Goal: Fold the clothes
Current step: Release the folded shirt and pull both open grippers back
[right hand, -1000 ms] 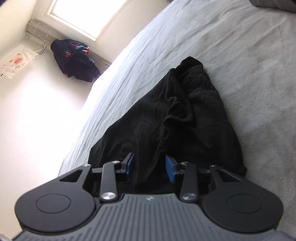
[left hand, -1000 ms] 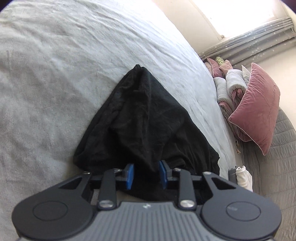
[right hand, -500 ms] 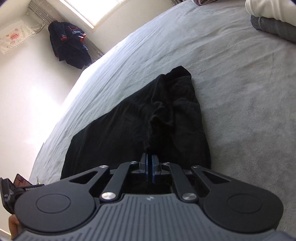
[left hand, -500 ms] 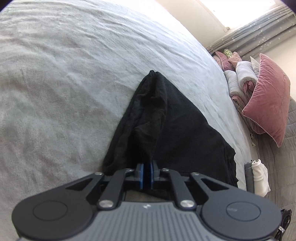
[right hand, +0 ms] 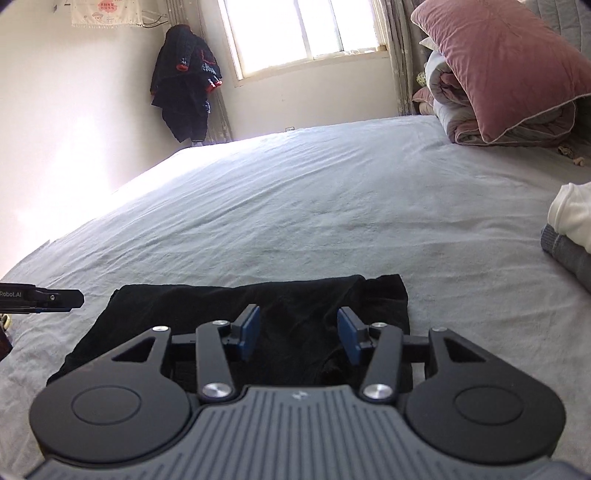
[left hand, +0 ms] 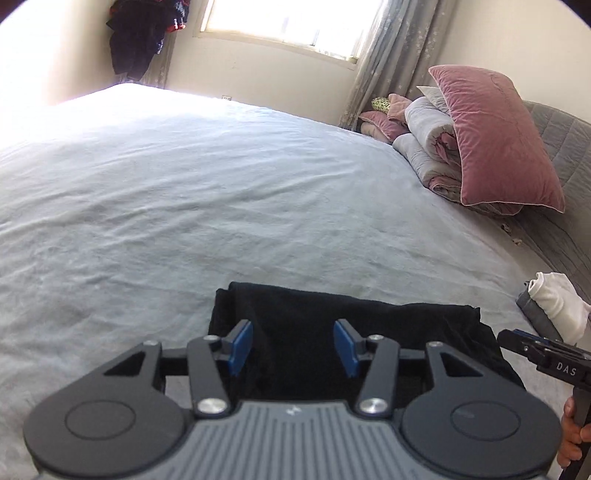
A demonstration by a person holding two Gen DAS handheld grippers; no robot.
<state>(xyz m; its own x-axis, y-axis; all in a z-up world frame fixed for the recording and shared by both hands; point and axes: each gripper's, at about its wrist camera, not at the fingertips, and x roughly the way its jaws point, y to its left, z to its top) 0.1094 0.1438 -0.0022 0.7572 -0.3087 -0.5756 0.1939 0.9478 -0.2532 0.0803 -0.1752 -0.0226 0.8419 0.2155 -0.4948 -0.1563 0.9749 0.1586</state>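
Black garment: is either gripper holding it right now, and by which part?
Neither. The left gripper and right gripper are opening, pads clear; the black garment lies on the bed.

Colours on the bed from my two cameras

I see a plain black garment [left hand: 332, 314] on a pale grey sheet [left hand: 221, 206], blue pads [right hand: 251, 328], a dusty pink pillow [left hand: 495, 136], and white cloth [right hand: 570, 212] over folded grey cloth [right hand: 569, 254].

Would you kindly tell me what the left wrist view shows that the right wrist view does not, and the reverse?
Only the left wrist view shows a hand gripping the right claw's handle. Only the right wrist view shows the white wall hanging near the ceiling. Both share the folded black garment on the grey bed, the pink pillow, the dark clothes hanging by the window, and the white garment.
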